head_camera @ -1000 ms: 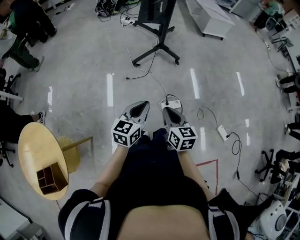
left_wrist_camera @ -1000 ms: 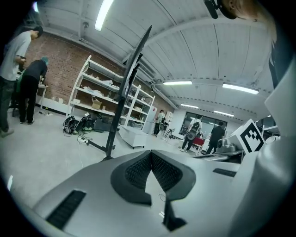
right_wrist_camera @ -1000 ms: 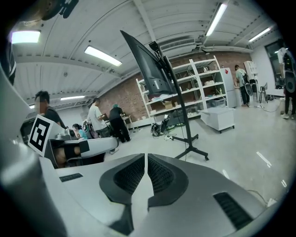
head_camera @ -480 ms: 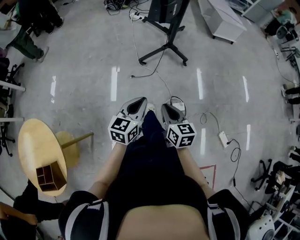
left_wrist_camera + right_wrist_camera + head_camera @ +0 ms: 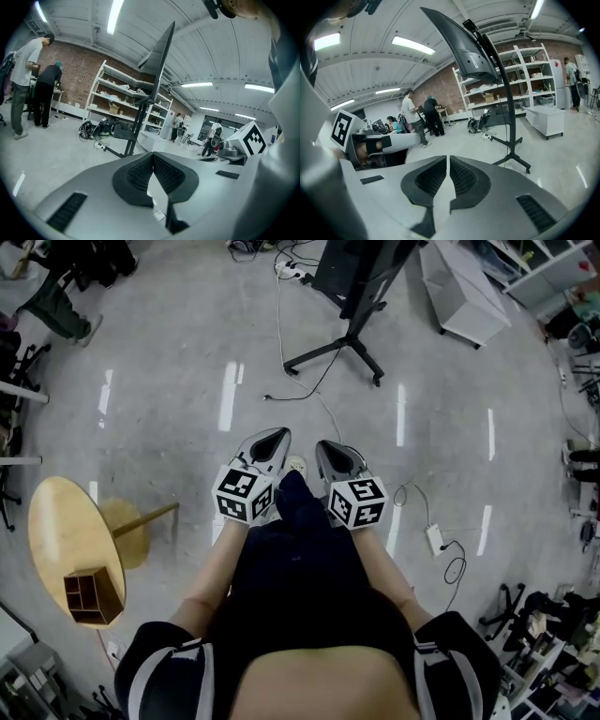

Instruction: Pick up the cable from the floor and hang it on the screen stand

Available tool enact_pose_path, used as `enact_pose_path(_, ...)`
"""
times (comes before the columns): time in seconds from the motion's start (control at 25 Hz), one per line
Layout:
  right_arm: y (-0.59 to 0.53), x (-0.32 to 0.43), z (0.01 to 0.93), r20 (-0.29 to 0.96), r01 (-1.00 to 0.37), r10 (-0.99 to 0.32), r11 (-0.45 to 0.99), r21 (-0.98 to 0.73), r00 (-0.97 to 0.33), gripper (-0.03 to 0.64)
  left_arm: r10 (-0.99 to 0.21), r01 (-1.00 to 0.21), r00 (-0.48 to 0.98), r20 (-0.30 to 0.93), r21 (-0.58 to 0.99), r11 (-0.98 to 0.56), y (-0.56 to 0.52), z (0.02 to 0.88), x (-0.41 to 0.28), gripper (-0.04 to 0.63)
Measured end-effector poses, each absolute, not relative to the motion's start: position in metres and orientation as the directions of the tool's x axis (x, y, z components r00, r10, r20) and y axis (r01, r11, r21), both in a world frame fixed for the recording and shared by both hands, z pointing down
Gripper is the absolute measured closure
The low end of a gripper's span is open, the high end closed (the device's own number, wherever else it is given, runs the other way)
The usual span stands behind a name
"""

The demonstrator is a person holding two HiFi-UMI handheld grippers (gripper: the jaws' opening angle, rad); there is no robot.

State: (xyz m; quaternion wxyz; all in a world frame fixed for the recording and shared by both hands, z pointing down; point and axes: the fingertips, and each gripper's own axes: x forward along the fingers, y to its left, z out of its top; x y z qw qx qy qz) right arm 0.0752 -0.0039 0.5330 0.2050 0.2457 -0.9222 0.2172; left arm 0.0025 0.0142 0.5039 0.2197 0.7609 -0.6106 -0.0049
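In the head view both grippers are held out side by side above the grey floor. My left gripper (image 5: 269, 439) and my right gripper (image 5: 327, 447) are both shut with nothing between the pads. A thin dark cable (image 5: 330, 418) lies on the floor just ahead of them and runs toward the black screen stand (image 5: 353, 332). It passes under the right gripper to a white adapter (image 5: 434, 538). The left gripper view shows its shut tips (image 5: 152, 154) facing the stand (image 5: 139, 119). The right gripper (image 5: 448, 158) points at the stand's pole (image 5: 512, 117) below the tilted screen (image 5: 461, 44).
A round wooden table (image 5: 58, 531) with a wooden box (image 5: 92, 596) stands at the left. A white cabinet (image 5: 464, 292) sits right of the stand. People (image 5: 67, 292) stand at the far left, more cables (image 5: 291, 263) lie behind the stand, and chairs (image 5: 506, 601) crowd the right edge.
Both grippers and the view have advanced toward the screen stand, which now sits nearer. The white adapter has slid back to the right. Both grippers stay shut.
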Motion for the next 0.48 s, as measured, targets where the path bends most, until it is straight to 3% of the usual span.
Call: enact_pose_path(0.48,-0.077,-0.001,0.559,0.552,-0.36,-0.162,0.893,-0.27,-0.818,0.592,-0.954,-0.936,0.124,0.273,0.351,-0.022,-0.065,0.528,-0.07,0.588)
